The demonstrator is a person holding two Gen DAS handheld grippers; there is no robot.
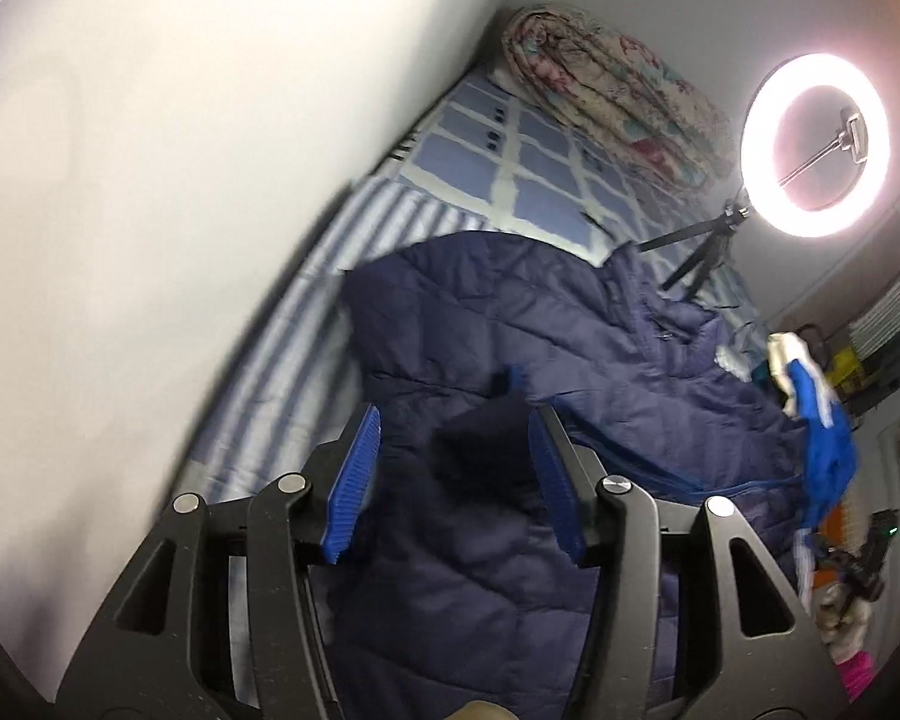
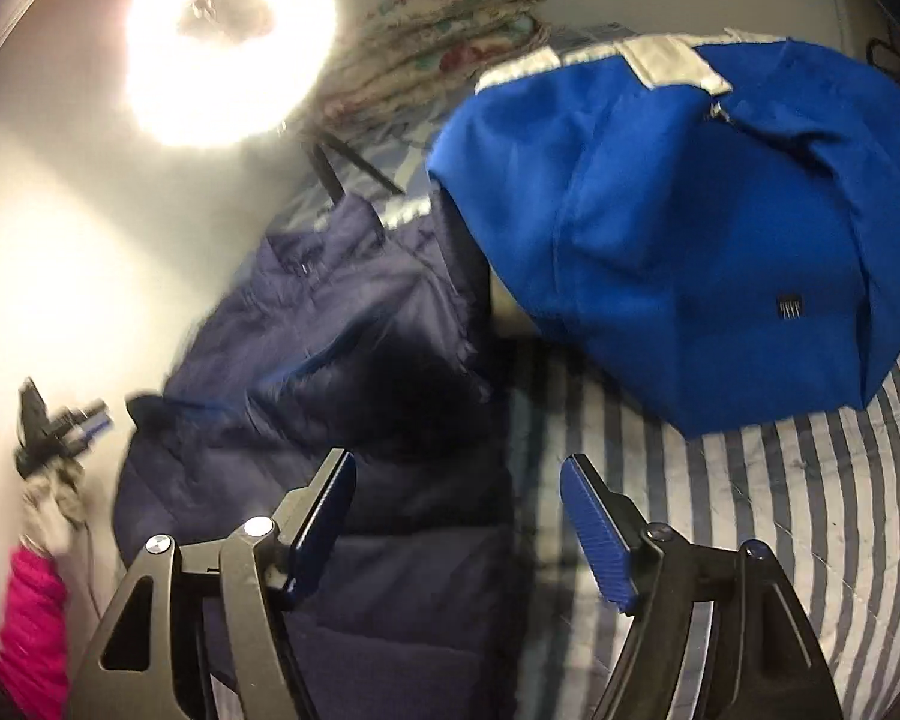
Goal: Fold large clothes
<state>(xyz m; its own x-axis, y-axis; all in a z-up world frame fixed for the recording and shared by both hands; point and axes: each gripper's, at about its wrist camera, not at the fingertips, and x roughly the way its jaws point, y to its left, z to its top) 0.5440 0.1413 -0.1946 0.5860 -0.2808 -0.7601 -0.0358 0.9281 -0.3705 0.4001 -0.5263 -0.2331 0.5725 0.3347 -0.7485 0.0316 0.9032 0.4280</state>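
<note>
Left gripper [image 1: 453, 480]: jaws parted, pads clear of cloth, nothing held. Directly below and between the jaws, a dark fold of the navy quilted jacket [image 1: 510, 336]; no pinch on it.

Right gripper [image 2: 457, 525]: jaws wide apart, empty. Left pad over the jacket's near edge [image 2: 354, 420], right pad over the striped bedsheet [image 2: 750, 510] just beside it.

Navy quilted jacket: spread on the bed, running away from both grippers toward the checked blanket [image 1: 546, 162]. Padded, puffy, soft; judged light for its bulk, with a smooth shell likely to slide between pads. Springy filling likely to push a fold back open. Best hold judged at a stitched hem, cuff or seam line, with both layers pinched, not the loose middle of a panel.

Bright blue garment [image 2: 690, 228]: lying beyond the right gripper, partly over the jacket's far right side; thin, limp cloth with pale trim.

Farther off: rolled floral quilt [image 1: 618, 96] against the wall, ring light [image 1: 816, 144] on a small tripod at the bed's far end.
</note>
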